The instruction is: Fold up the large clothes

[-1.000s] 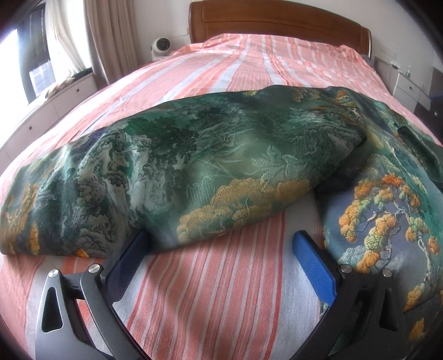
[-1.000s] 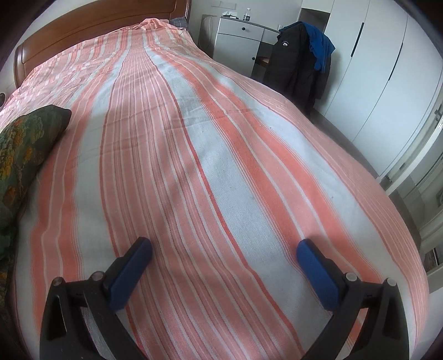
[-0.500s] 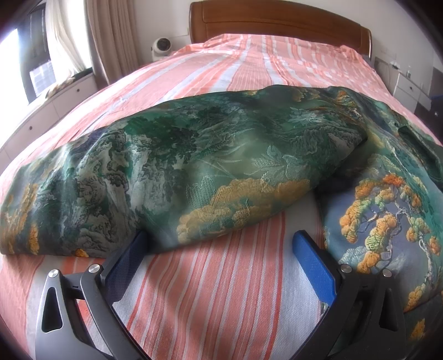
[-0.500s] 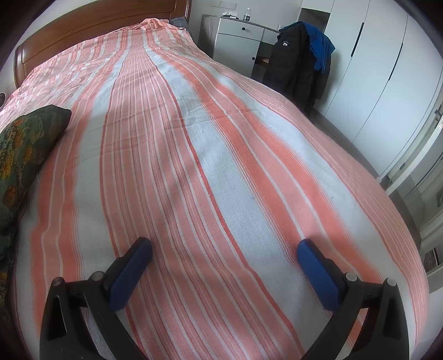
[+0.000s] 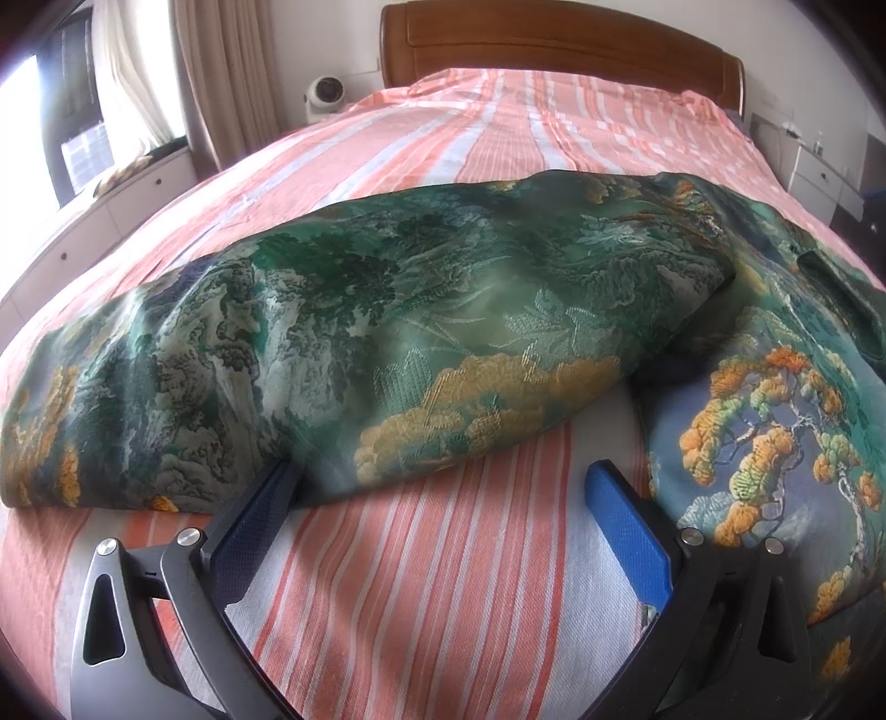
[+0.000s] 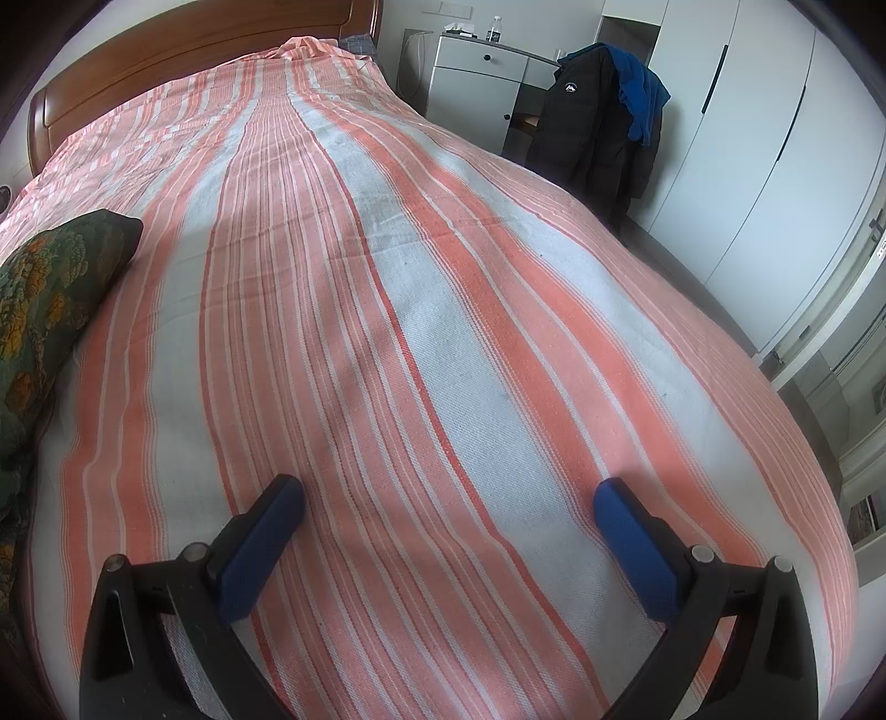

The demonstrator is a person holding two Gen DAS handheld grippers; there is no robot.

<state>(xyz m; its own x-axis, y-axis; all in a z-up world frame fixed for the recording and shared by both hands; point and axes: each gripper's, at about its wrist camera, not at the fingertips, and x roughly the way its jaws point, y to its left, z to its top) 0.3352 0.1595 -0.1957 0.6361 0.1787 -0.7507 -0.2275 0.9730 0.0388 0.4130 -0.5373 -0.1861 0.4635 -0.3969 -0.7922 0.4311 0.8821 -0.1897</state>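
A large green brocade garment (image 5: pixel 421 332) with orange and gold tree patterns lies bunched across the striped bed (image 5: pixel 421 565). My left gripper (image 5: pixel 443 487) is open and empty just in front of its near edge; the left fingertip touches or slips under the cloth. In the right wrist view only the garment's edge (image 6: pixel 50 288) shows at the far left. My right gripper (image 6: pixel 448 498) is open and empty over bare sheet, well to the right of the garment.
A wooden headboard (image 5: pixel 554 39) stands at the far end. A small white fan (image 5: pixel 324 97) and low window cabinets (image 5: pixel 83 221) are on the left. A white dresser (image 6: pixel 476 66), a hung black jacket (image 6: pixel 592 127) and white wardrobes (image 6: pixel 775 138) line the right side.
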